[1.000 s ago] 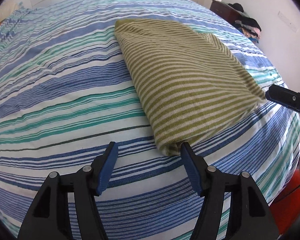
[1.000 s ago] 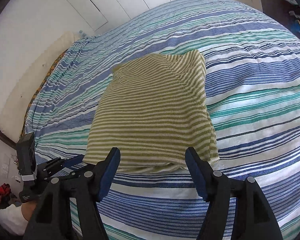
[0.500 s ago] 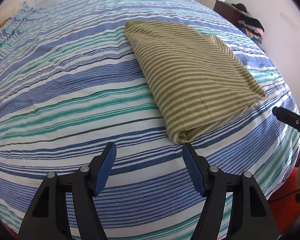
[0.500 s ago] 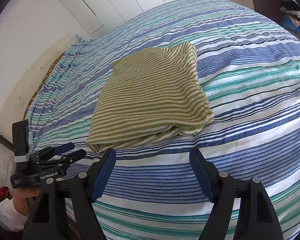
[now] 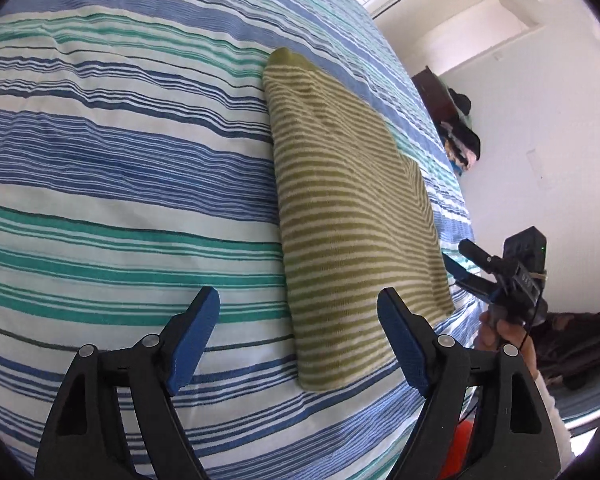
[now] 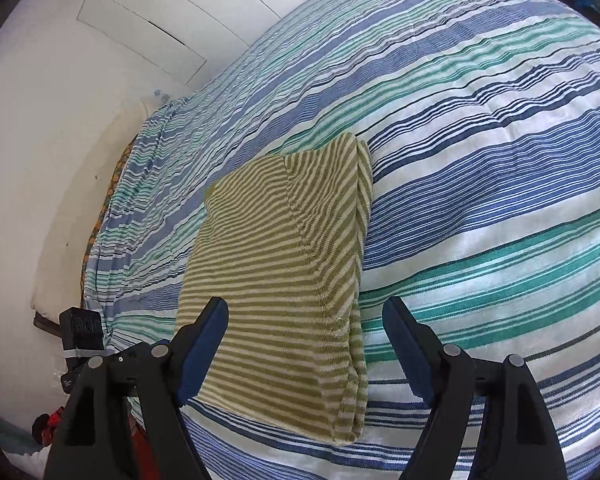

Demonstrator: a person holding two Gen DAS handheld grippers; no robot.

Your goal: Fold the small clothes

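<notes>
**Folded garment on the bed, both grippers released**

Garment (image 5: 352, 216), olive and cream striped, lies folded in a long block on the bed (image 5: 120, 168), whose cover has blue, teal and white stripes. In the left wrist view the left gripper (image 5: 300, 338) hangs above the garment's near end, its jaws opening; the blue pads touch nothing, and the near left corner of the garment shows in the gap between them. Past the garment's right edge the right gripper (image 5: 466, 264) is seen from the side, gripped by a hand (image 5: 500, 328) with a pale sleeve below it. Behind it a dark cabinet (image 5: 436, 92) stands by the white wall with a heap of clothes (image 5: 462, 144) beside it. Something orange shows at the lower edge under the gripper.

In the right wrist view the garment (image 6: 276, 280) runs away from the camera, a seam slanting across its top and its folded layers stacked along the right edge. The right gripper (image 6: 306, 344) is over the near end, jaws opening, pads clear of the cloth. Its left finger hides part of the near left corner. The left gripper (image 6: 80, 340) shows at the lower left beside the bed edge. White closet doors (image 6: 160, 12) stand behind the bed
</notes>
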